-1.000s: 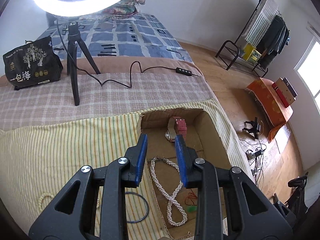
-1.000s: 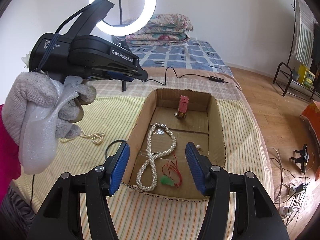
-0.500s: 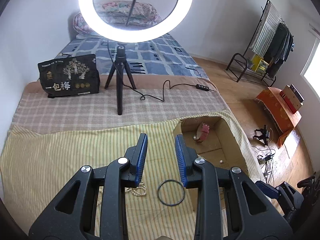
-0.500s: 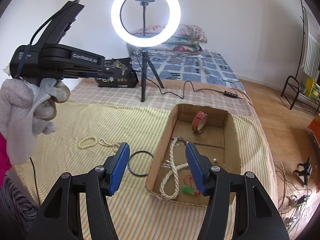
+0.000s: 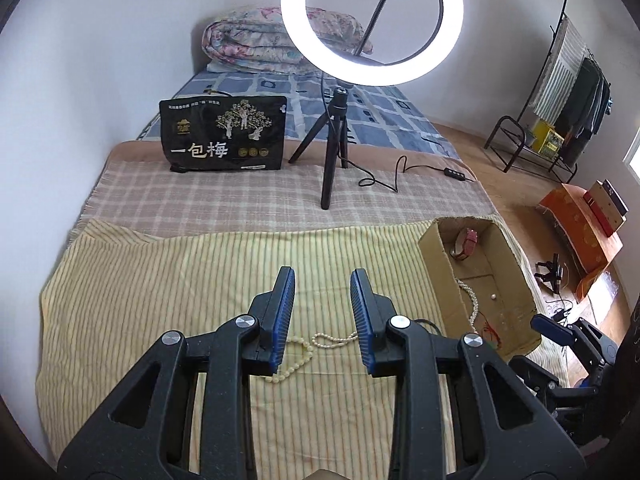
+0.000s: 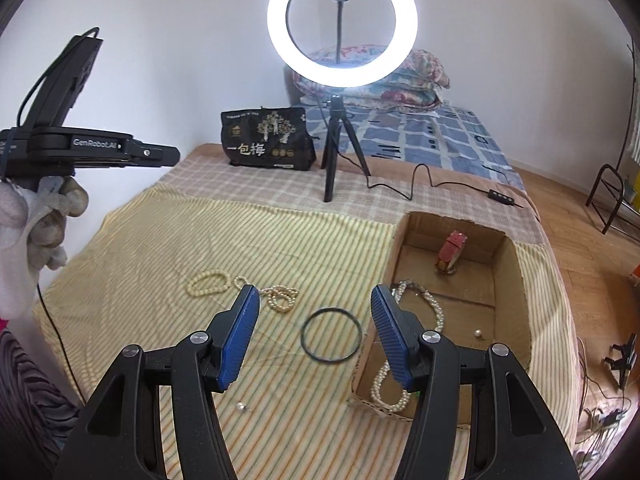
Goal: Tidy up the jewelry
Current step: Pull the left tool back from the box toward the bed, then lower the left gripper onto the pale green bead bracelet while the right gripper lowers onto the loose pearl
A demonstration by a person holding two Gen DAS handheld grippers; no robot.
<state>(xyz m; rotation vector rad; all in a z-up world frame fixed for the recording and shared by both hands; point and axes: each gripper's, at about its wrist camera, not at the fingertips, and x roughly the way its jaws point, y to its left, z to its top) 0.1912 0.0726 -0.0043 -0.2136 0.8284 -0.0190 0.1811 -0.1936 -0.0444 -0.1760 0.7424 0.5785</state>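
Note:
A cardboard box [image 6: 516,276] lies on the striped yellow cloth and holds a red watch [image 6: 450,250], a long pearl necklace [image 6: 430,308] and a loose pearl [image 6: 478,333]. It also shows in the left wrist view [image 5: 434,250]. On the cloth lie a black ring [image 6: 331,335], a cream bead bracelet [image 6: 208,283], a pearl strand [image 6: 280,296] and a small pearl earring [image 6: 241,406]. My right gripper [image 6: 314,336] is open and empty above the black ring. My left gripper [image 5: 322,312] is open and empty above the bead bracelet [image 5: 296,360] and pearl strand [image 5: 334,338].
A ring light on a black tripod [image 6: 334,152] stands behind on the checked cloth, its cable [image 6: 420,182] trailing right. A black snack bag [image 6: 268,138] stands left of it. Folded quilts [image 6: 372,80] lie by the wall. The bed edge drops to wooden floor at the right.
Both grippers have drawn back and swung left, away from the box and over the cloth. The left gripper now looks down at the bracelet and strand instead of the box. Both stay open.

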